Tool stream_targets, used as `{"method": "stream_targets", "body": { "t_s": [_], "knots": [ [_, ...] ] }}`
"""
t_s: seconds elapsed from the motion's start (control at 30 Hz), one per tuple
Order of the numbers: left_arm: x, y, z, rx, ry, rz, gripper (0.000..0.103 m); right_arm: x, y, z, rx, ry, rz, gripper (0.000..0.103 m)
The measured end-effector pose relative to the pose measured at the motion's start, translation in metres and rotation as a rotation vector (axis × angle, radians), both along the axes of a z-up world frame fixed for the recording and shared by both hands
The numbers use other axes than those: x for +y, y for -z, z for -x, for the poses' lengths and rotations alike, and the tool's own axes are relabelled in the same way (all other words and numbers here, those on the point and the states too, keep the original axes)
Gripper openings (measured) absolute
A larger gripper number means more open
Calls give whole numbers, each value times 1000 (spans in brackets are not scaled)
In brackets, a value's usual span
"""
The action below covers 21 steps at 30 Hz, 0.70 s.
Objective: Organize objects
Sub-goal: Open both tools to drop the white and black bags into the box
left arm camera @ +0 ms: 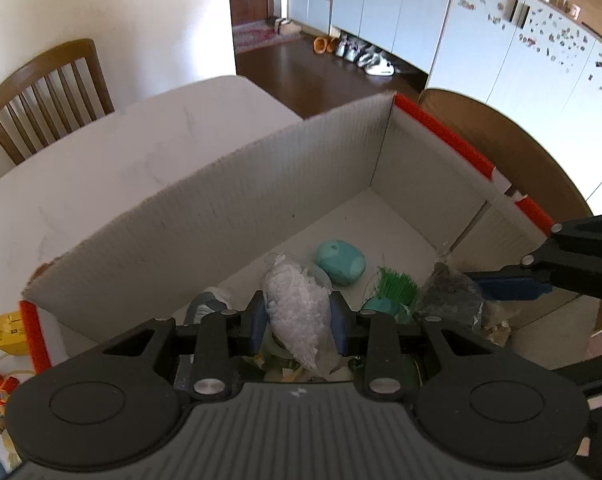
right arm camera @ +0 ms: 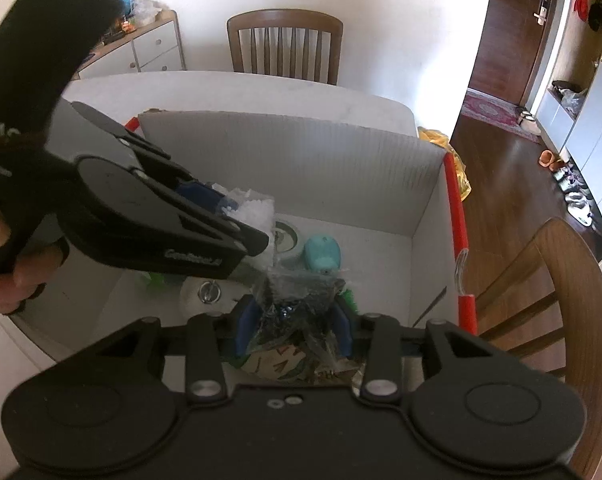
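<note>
While both grippers hang over the cardboard box (left arm camera: 205,216), the left gripper (left arm camera: 299,322) clamps a bag of white pellets (left arm camera: 297,304), and the right gripper (right arm camera: 295,322) grips a dark plastic bag (right arm camera: 297,300).

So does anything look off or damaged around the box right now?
Only a little. The box's right wall is split, with a gap in its red rim. Inside, things lie jumbled. Each gripper holds a bag over it: left gripper, white bag; right gripper, dark bag. Nothing is spilled.
</note>
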<state>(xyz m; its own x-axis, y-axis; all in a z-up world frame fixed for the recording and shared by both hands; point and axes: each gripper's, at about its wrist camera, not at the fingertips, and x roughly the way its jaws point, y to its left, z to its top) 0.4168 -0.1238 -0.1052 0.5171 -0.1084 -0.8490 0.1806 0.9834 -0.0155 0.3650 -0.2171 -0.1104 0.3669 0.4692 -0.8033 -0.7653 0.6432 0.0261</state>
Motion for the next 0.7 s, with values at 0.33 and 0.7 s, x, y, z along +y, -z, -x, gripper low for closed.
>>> {"method": "stream_targets", "body": {
  "t_s": [0.33, 0.7],
  "knots": [
    [0, 8, -7, 44, -2, 18, 33, -2, -4, -4, 17, -12, -16, 54],
    [6, -2, 1, 16, -33, 38, 46, -14, -14, -6, 35, 2, -78, 60]
  ]
}}
